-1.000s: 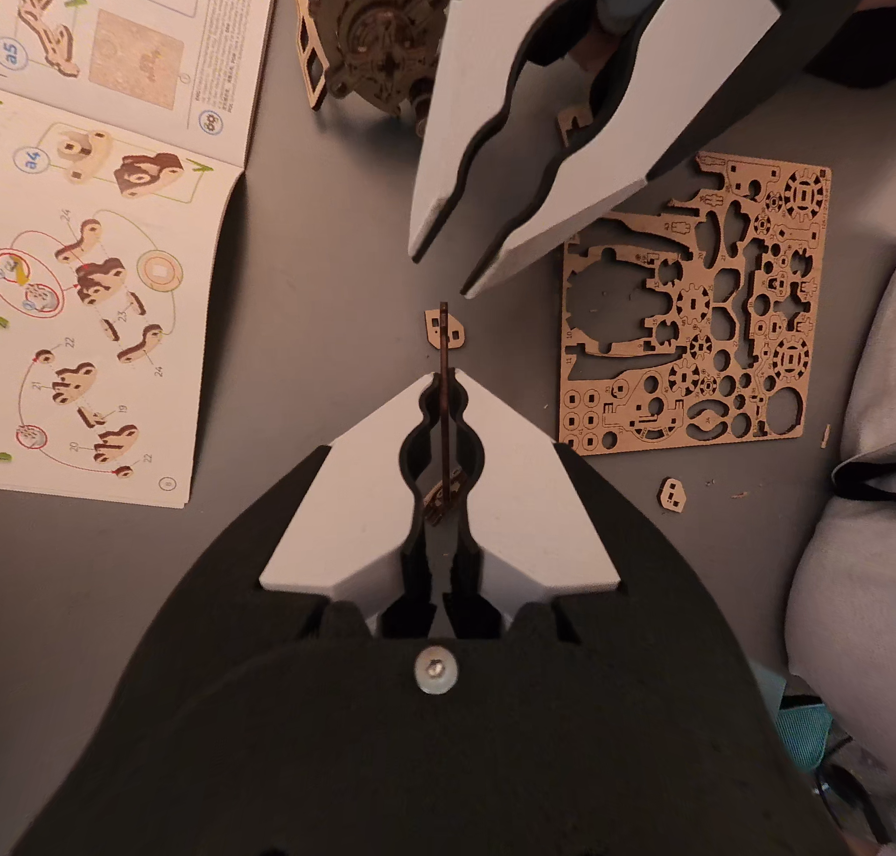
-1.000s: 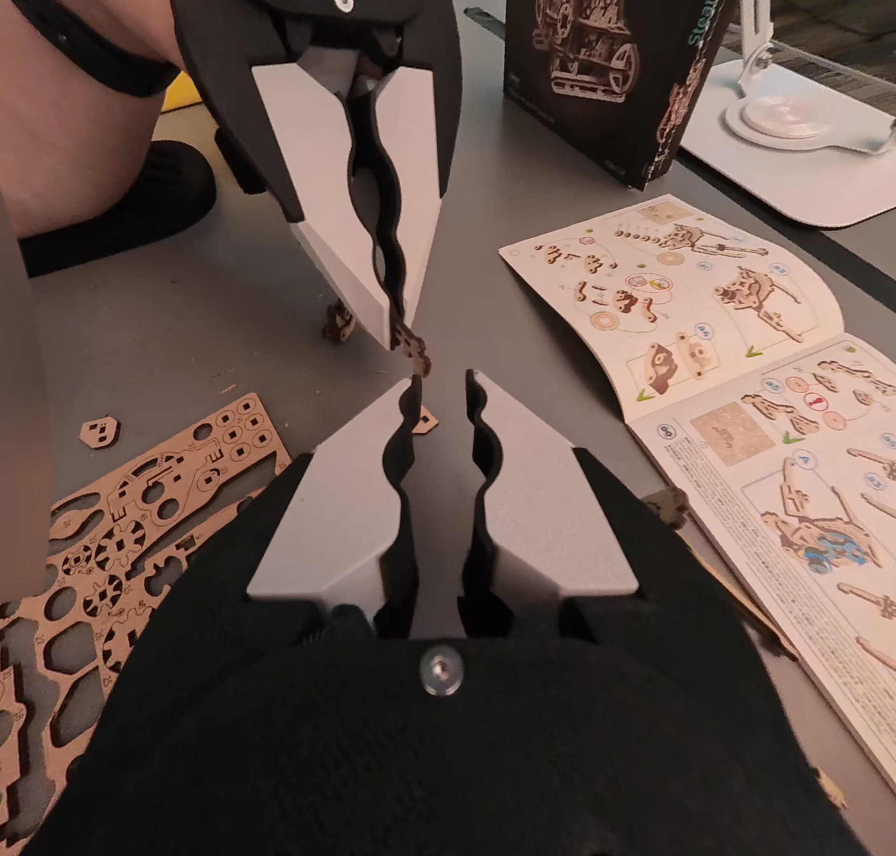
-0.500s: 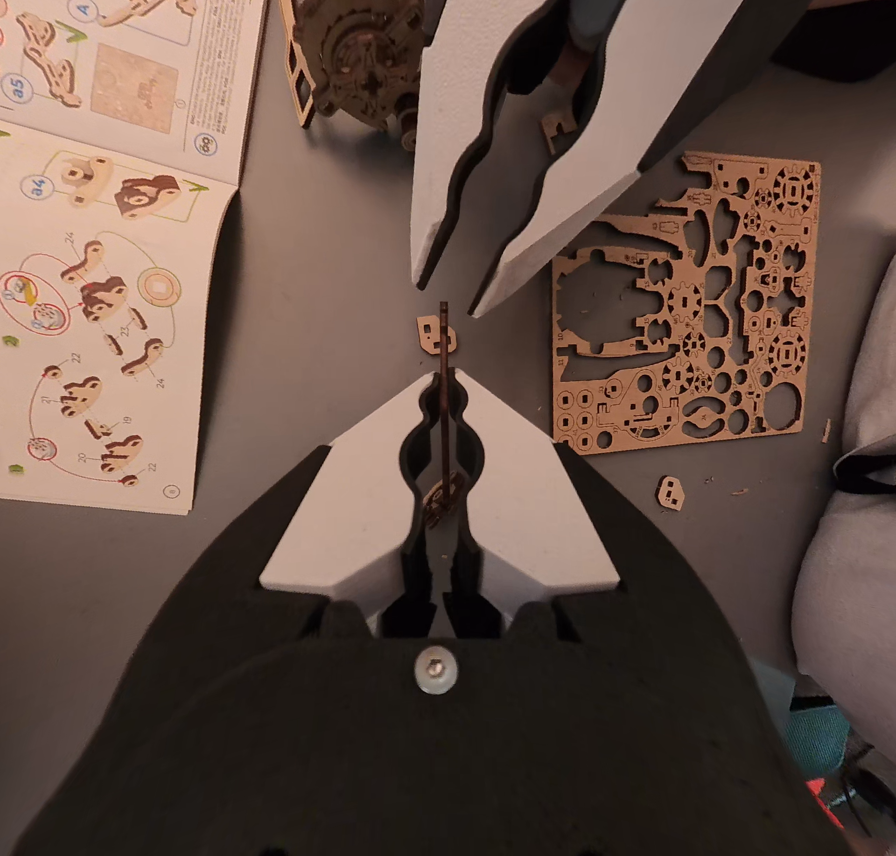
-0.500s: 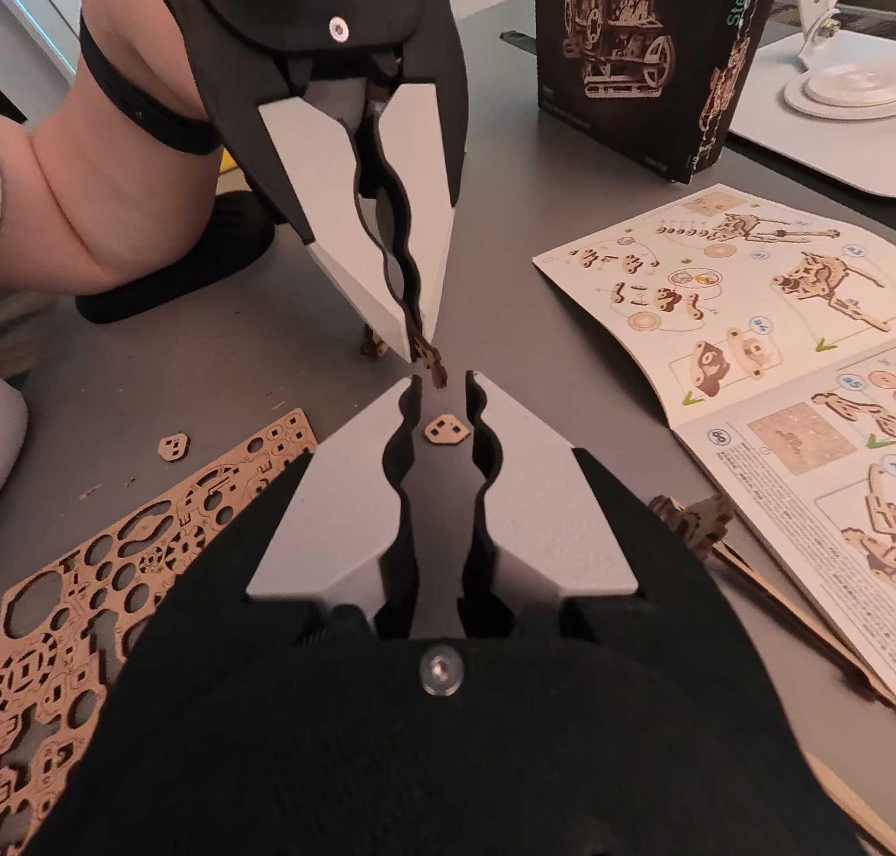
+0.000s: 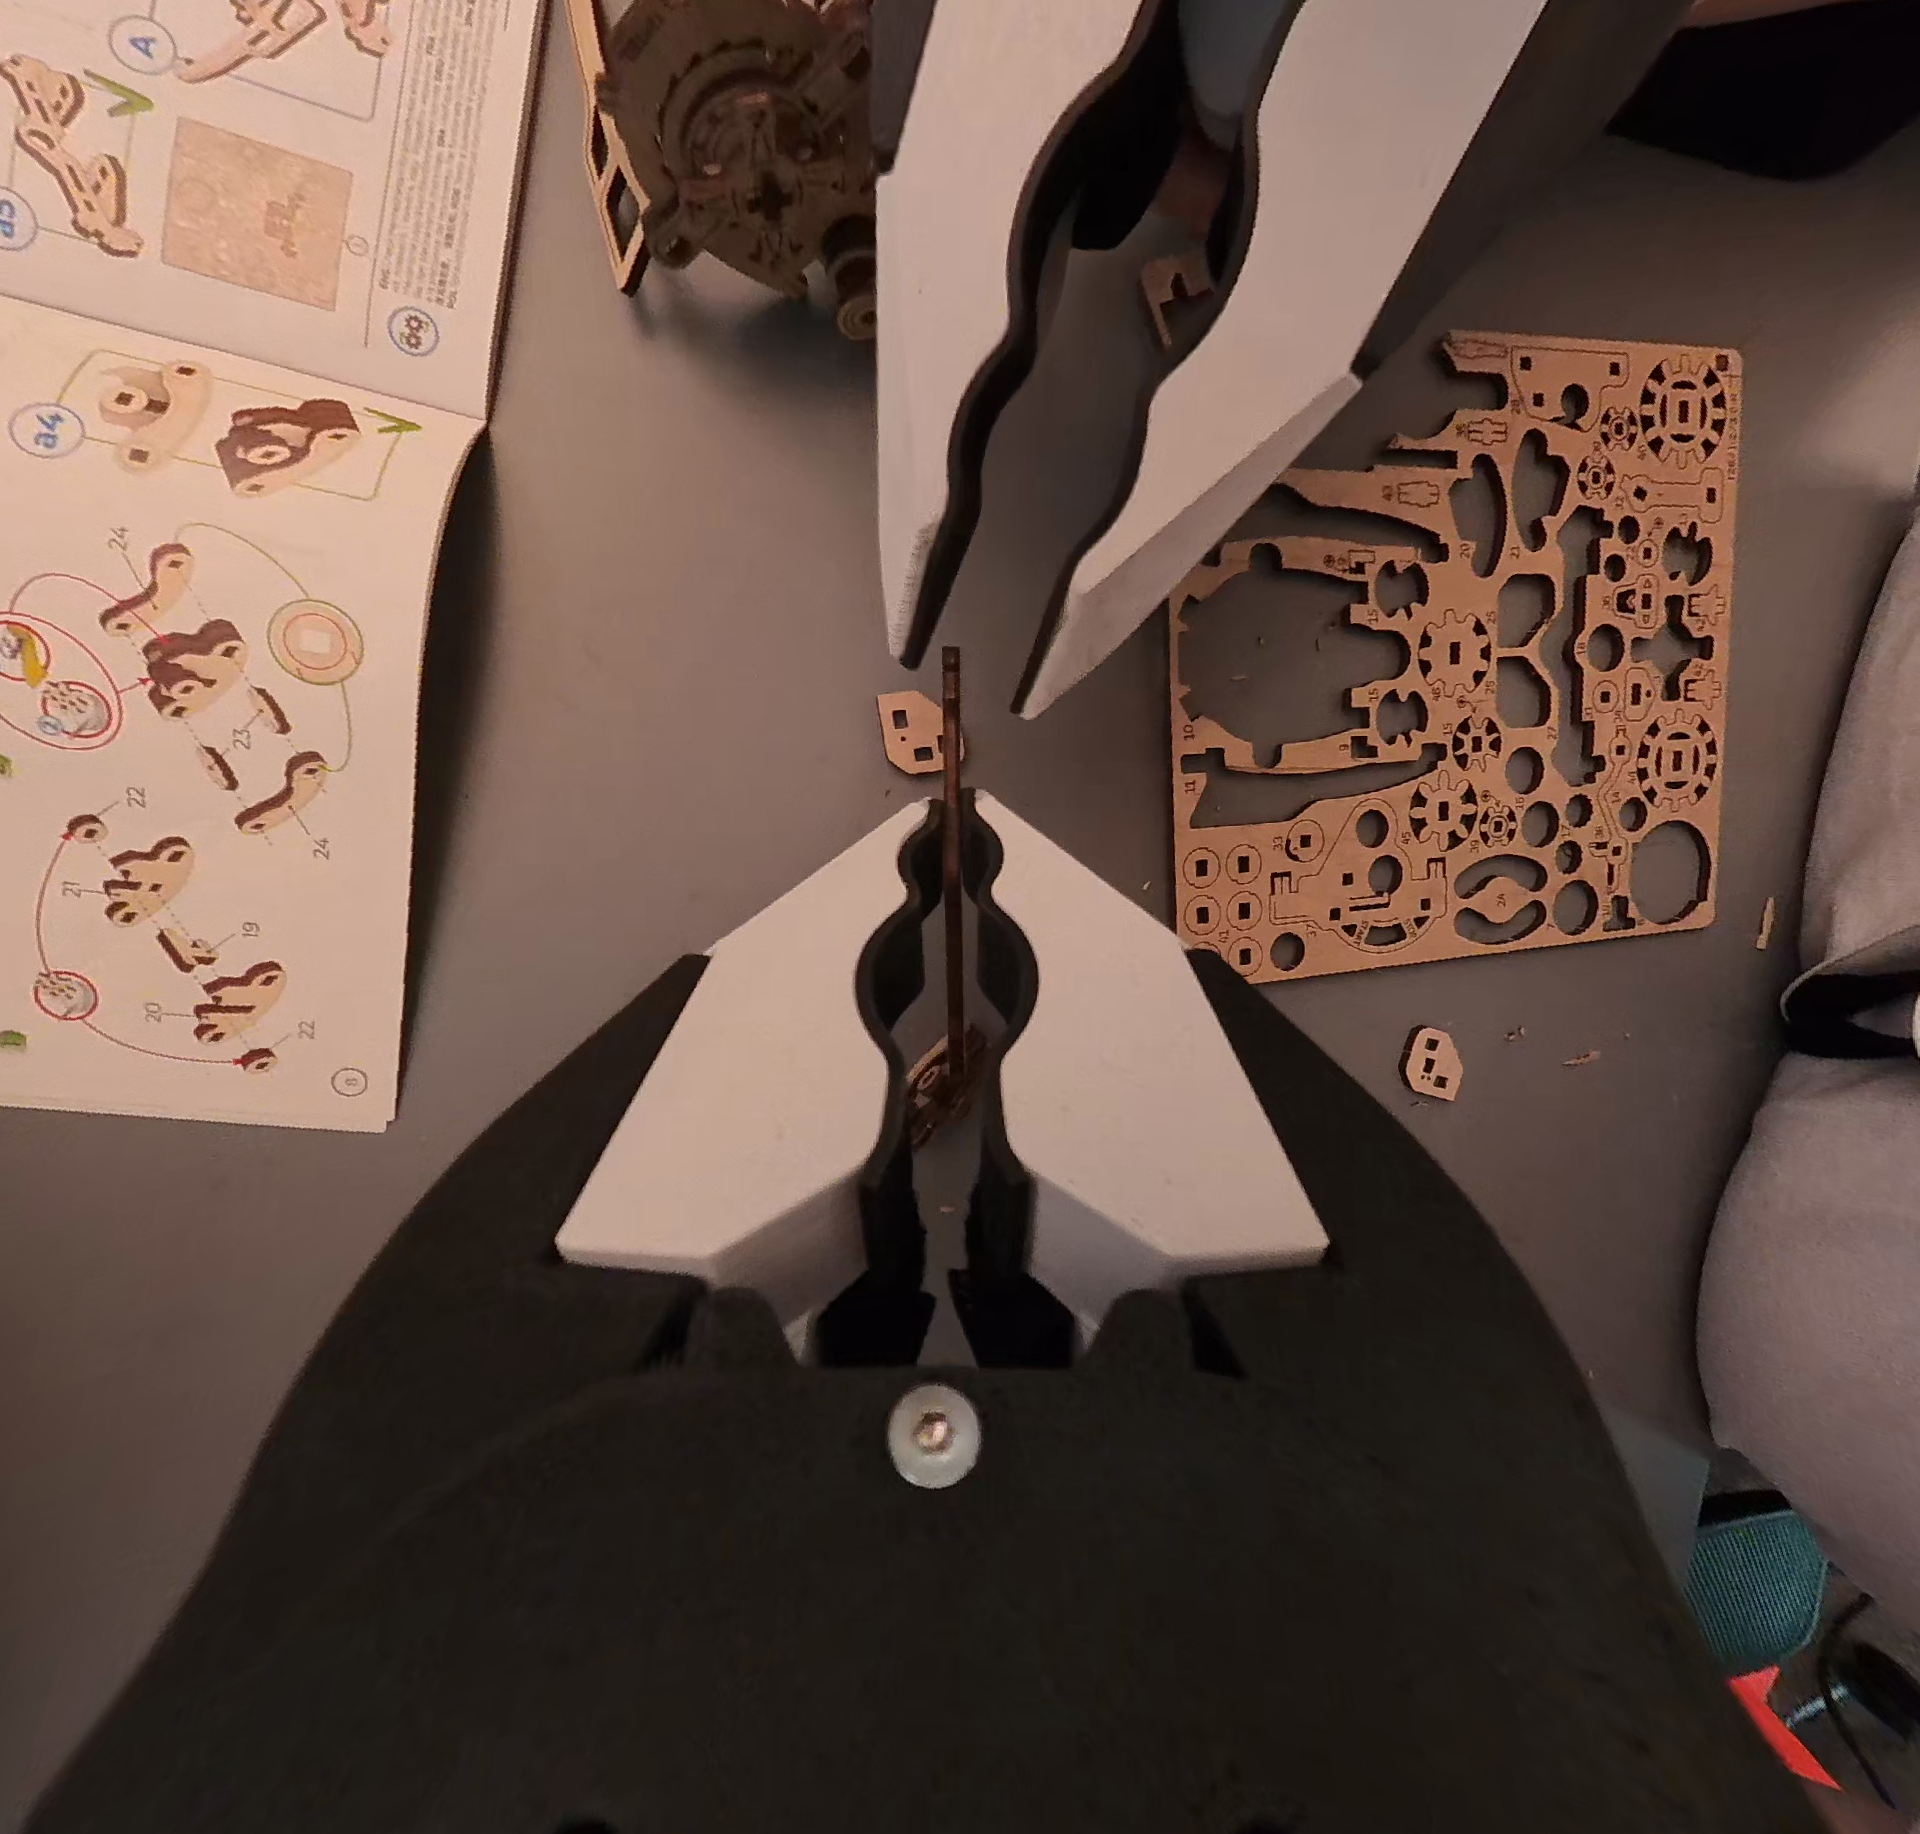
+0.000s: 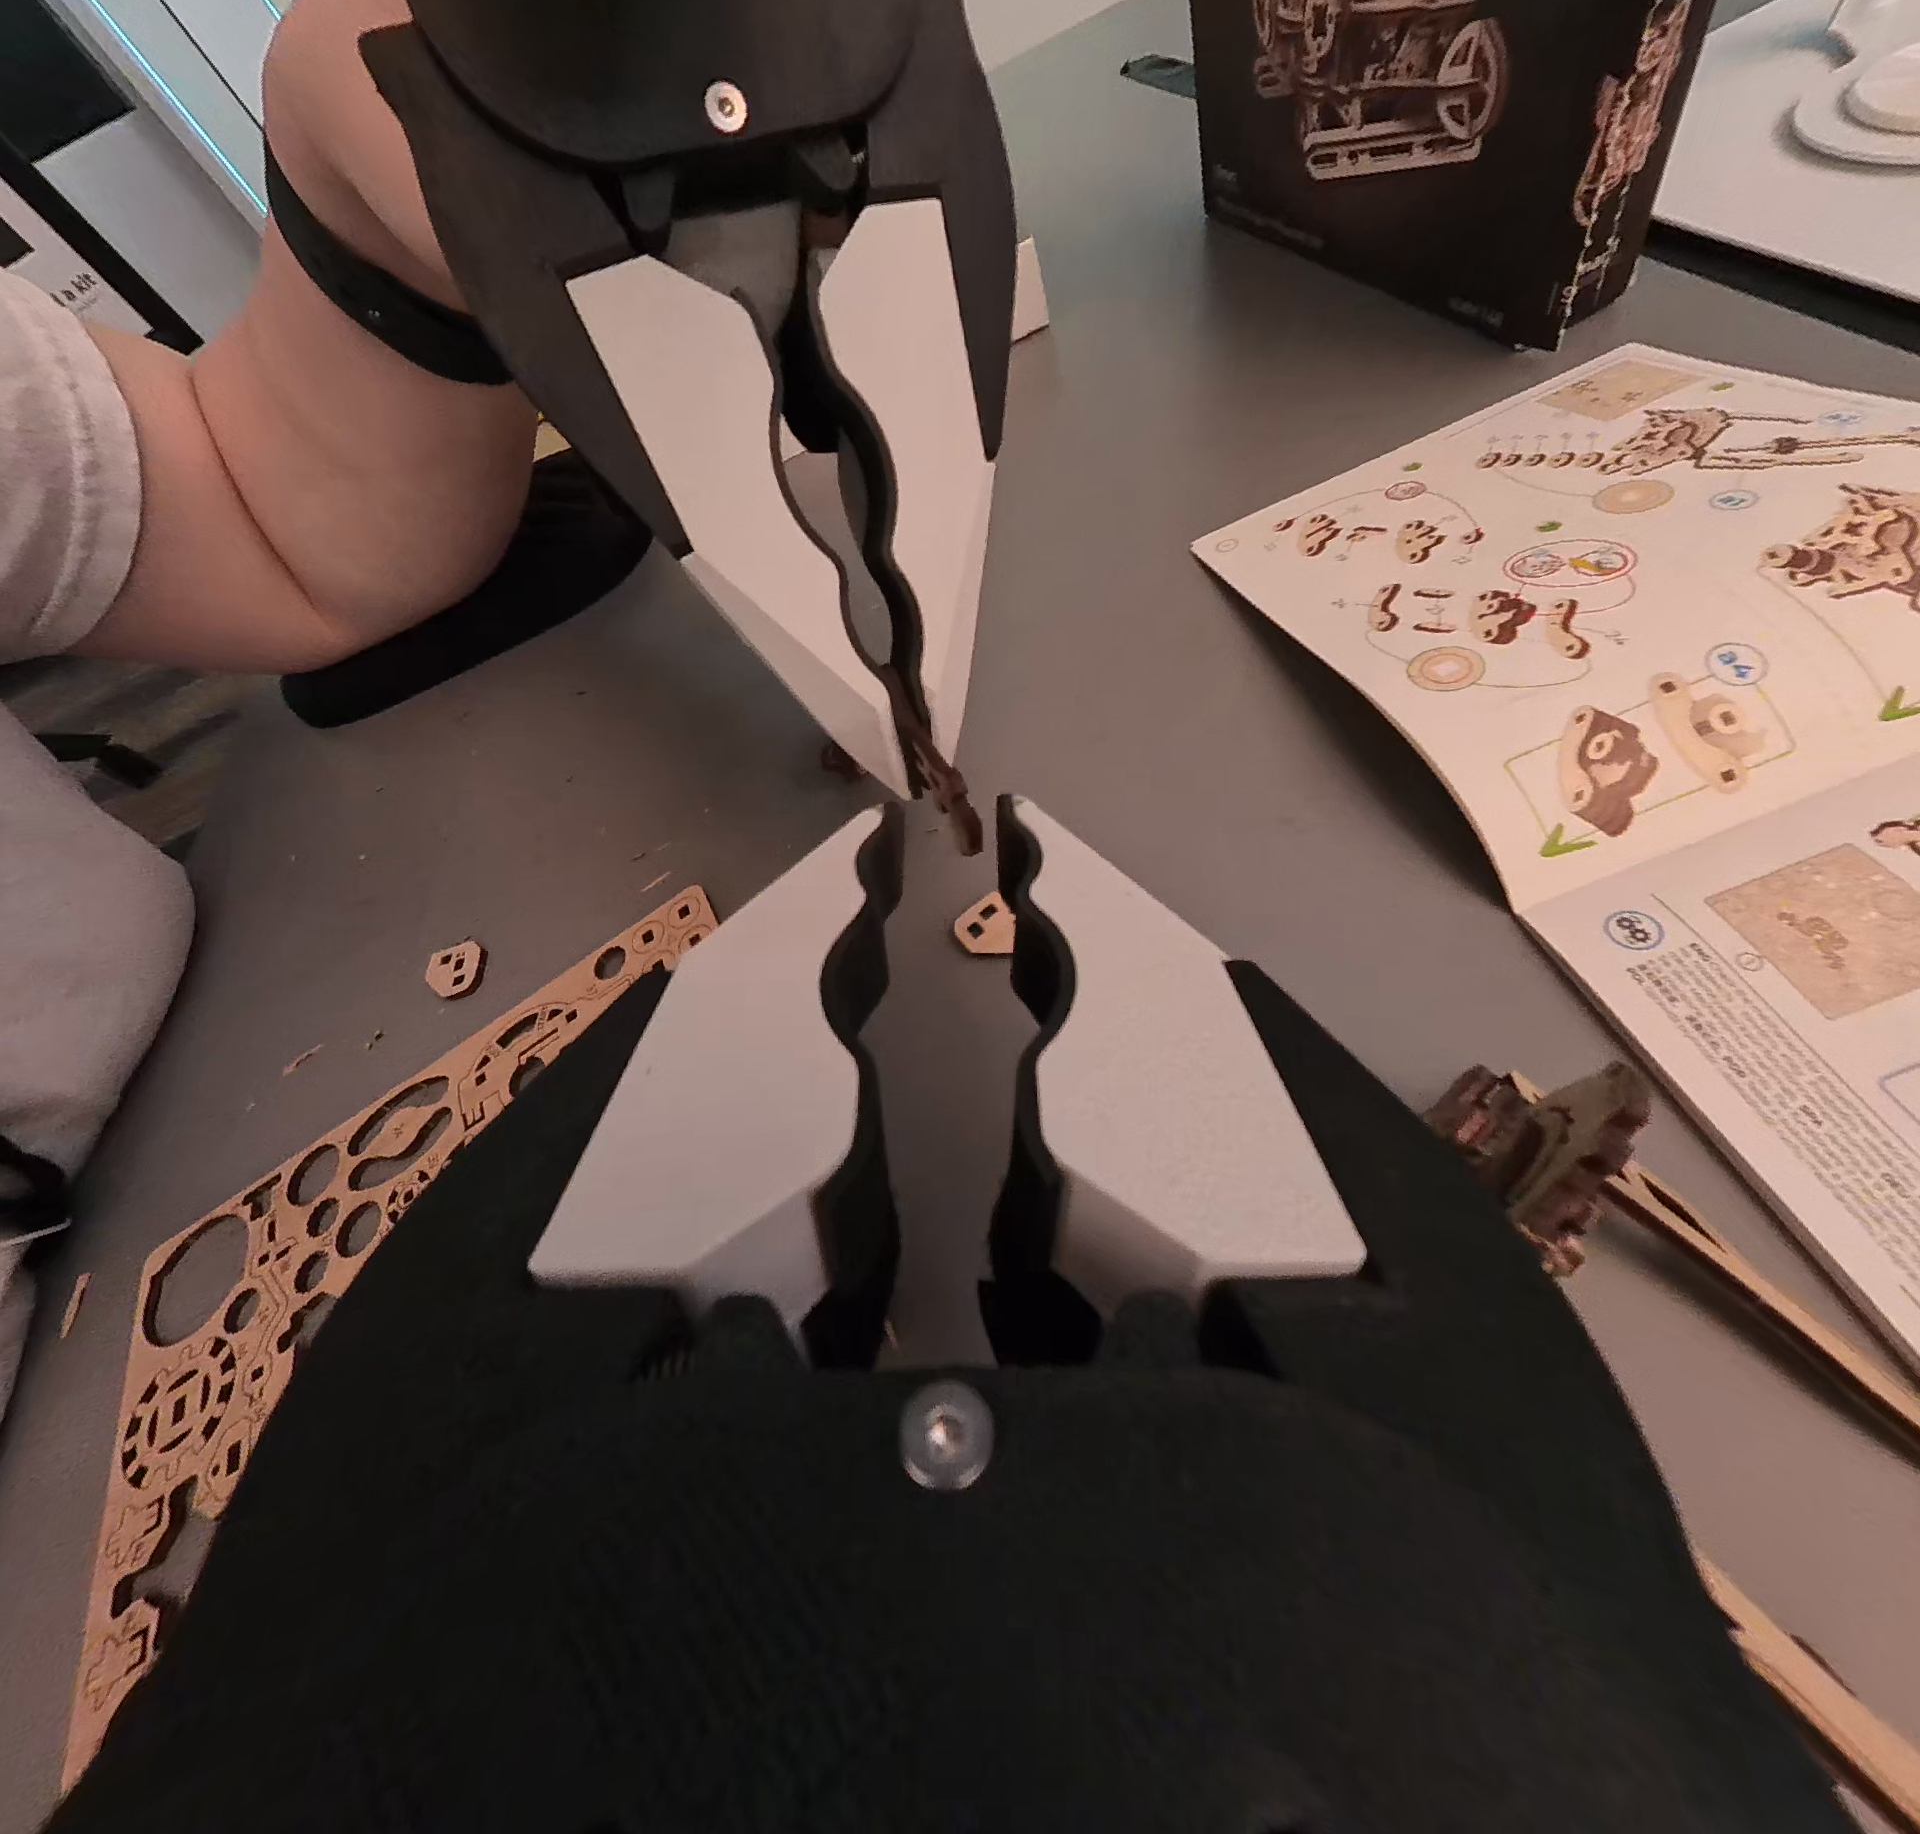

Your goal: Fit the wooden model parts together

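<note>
My left gripper [image 5: 951,797] is shut on a thin dark wooden part [image 5: 951,735], seen edge-on and sticking out past the fingertips. In the right wrist view the left gripper [image 6: 925,782] points down at me, and the part's [image 6: 951,808] tip sits in the gap between my fingertips. My right gripper [image 6: 948,808] is open and empty; in the left wrist view it [image 5: 966,683] comes from above, its tips on either side of the part's end. A small pale wooden piece [image 6: 985,924] [image 5: 909,735] lies on the grey table under them.
A punched wooden sheet [image 5: 1455,662] [image 6: 312,1213] and another small loose piece [image 5: 1432,1062] [image 6: 455,969] lie beside the grippers. An open instruction booklet [image 5: 208,537] [image 6: 1662,745], a half-built model [image 5: 748,143] [image 6: 1538,1161], a dark box [image 6: 1434,101] and a person's arm [image 6: 312,496] surround the spot. My left gripper's tips are some 4 cm from the small pale wooden piece [image 5: 909,735].
The right gripper has closed in on the left gripper, so the held part's tip now lies between its open fingertips. The left gripper still grips the part.
</note>
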A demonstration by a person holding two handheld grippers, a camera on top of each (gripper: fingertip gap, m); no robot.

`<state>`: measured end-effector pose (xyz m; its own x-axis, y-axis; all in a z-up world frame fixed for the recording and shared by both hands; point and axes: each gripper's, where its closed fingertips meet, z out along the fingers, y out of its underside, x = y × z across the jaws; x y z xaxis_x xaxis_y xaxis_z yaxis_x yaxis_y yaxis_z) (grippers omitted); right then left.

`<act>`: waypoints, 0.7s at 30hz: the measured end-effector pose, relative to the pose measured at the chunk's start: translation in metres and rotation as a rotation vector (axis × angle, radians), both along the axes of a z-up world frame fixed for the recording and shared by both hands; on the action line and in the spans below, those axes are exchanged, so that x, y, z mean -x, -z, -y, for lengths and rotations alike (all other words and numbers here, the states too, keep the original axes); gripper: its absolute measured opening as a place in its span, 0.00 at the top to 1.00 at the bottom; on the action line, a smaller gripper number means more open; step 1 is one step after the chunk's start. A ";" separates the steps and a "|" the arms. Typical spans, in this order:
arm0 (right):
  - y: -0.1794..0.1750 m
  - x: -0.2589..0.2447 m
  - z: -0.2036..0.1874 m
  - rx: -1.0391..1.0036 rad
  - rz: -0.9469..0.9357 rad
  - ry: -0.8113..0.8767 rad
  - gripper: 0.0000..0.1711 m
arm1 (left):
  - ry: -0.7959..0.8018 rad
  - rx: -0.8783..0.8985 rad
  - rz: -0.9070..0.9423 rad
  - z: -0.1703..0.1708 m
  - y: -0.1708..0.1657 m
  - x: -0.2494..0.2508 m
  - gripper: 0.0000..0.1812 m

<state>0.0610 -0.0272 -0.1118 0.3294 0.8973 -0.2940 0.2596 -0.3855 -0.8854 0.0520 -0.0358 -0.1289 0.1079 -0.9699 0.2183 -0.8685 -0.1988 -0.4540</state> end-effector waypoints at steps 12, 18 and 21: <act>-0.005 -0.001 0.002 0.052 -0.052 -0.025 0.97 | 0.025 0.024 0.037 0.006 -0.005 -0.004 1.00; -0.015 -0.001 0.007 0.143 -0.147 -0.073 0.98 | 0.046 0.050 0.074 0.011 -0.011 -0.007 1.00; -0.017 -0.001 0.009 0.188 -0.168 -0.093 0.99 | 0.054 0.034 0.075 0.009 -0.009 -0.005 0.95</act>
<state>0.0623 -0.0360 -0.0950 0.1806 0.8461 -0.5016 0.1572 -0.5282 -0.8344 0.0573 -0.0447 -0.1197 0.0374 -0.9657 0.2570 -0.8425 -0.1688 -0.5116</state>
